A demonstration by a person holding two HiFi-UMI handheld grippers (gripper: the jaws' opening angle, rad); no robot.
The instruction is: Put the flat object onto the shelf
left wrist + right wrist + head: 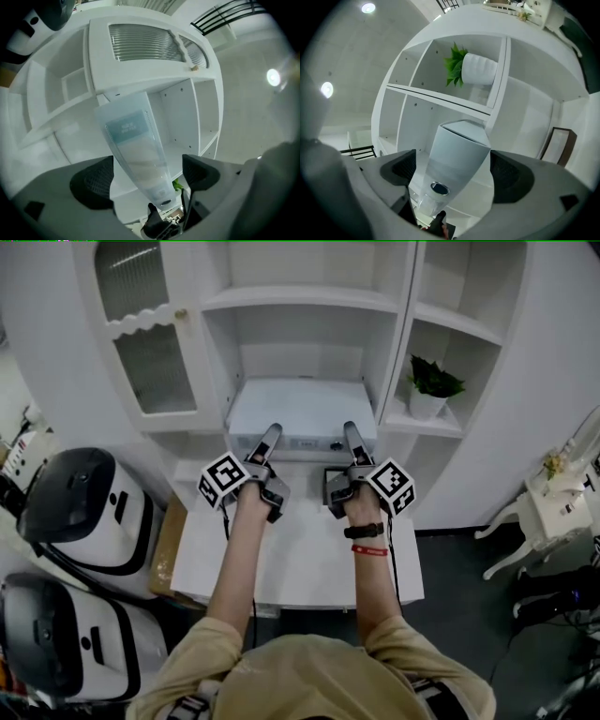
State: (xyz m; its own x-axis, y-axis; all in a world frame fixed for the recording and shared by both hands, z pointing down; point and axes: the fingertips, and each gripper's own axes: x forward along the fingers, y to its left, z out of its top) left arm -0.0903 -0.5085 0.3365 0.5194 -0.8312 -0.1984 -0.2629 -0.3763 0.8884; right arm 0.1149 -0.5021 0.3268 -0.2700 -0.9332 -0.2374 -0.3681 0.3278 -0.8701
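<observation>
The flat object [300, 413], a wide white box, lies on the lower shelf [202, 470] of the white cabinet's middle bay. My left gripper [270, 439] and right gripper [351, 435] reach to its front edge, side by side. In the left gripper view the flat object [136, 145] runs edge-on between the spread jaws of my left gripper [147, 176], with a gap to each pad. The right gripper view shows the flat object [457, 154] the same way: it passes between the wide jaws of my right gripper [454, 174] and the pads stand off it.
A potted plant [429, 388] stands in the right bay, one shelf up. A glass-fronted door [150, 334] closes the left bay. A white table [300, 559] lies under my forearms. Two white-and-black machines [84, 507] stand at the left, and white furniture [553, 502] at the right.
</observation>
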